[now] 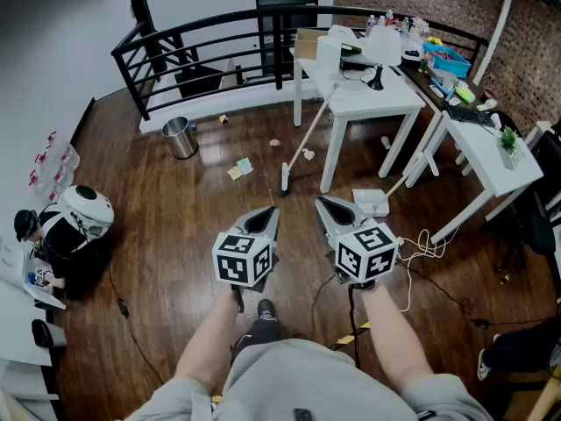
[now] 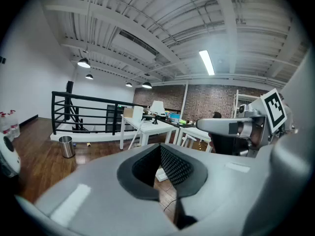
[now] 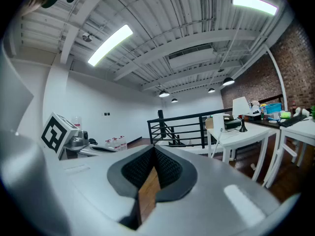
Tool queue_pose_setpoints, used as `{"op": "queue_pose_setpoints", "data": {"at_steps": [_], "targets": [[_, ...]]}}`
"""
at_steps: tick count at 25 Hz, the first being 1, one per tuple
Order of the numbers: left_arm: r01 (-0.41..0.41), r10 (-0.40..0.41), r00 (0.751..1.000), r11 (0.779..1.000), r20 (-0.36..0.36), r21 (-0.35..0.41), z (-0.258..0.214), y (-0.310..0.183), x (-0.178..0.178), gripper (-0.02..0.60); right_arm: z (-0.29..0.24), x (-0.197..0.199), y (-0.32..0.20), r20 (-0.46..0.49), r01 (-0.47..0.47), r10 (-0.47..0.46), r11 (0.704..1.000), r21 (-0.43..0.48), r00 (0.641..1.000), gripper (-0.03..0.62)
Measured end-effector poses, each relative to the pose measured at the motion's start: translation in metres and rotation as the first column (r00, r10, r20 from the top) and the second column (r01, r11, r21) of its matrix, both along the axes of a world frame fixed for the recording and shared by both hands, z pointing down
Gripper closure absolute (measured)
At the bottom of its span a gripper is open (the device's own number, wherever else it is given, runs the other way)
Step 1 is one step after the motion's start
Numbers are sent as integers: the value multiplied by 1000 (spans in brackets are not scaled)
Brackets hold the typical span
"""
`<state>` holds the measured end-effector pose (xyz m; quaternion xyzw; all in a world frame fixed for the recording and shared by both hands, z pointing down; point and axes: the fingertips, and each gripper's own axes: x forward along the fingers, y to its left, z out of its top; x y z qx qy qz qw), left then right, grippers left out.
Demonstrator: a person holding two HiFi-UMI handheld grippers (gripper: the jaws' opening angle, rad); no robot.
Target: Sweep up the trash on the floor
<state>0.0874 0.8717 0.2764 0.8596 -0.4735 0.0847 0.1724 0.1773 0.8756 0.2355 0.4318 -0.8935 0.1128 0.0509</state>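
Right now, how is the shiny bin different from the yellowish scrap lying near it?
The bin stands upright; the scrap lies flat. The bin is silvery and round; the scrap is yellowish and thin. The bin is much bigger than the scrap. Both sit on the wooden floor, apart from each other.

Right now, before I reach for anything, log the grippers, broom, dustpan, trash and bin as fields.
left gripper: jaws shut, empty
right gripper: jaws shut, empty
broom: leaning on white table, head on floor
dustpan: on floor beside table, ahead of right gripper
trash: paper scraps scattered on floor, unswept
bin: upright by railing
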Motion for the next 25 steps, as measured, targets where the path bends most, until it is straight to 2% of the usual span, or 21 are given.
{"op": "queue_pose_setpoints", "data": {"at_steps": [8,15,18,25], "targets": [[-31,31,999,1000,-14,-4,12,-88,-7,575,16,-9,-83,-16,-28,28,999,-17,999,594],[-72,72,996,997,-43,0,13,-220,-34,575,16,-36,-211,-45,-79,78,997,-15,996,594],[-115,115,992,993,-45,-3,8,-272,-40,575,9,-45,-260,-55,-110,109,994,-8,992,594],[-188,187,982,982,-36,-2,2,-373,-35,575,1,-37,-355,-48,-193,192,981,-4,980,594]]}}
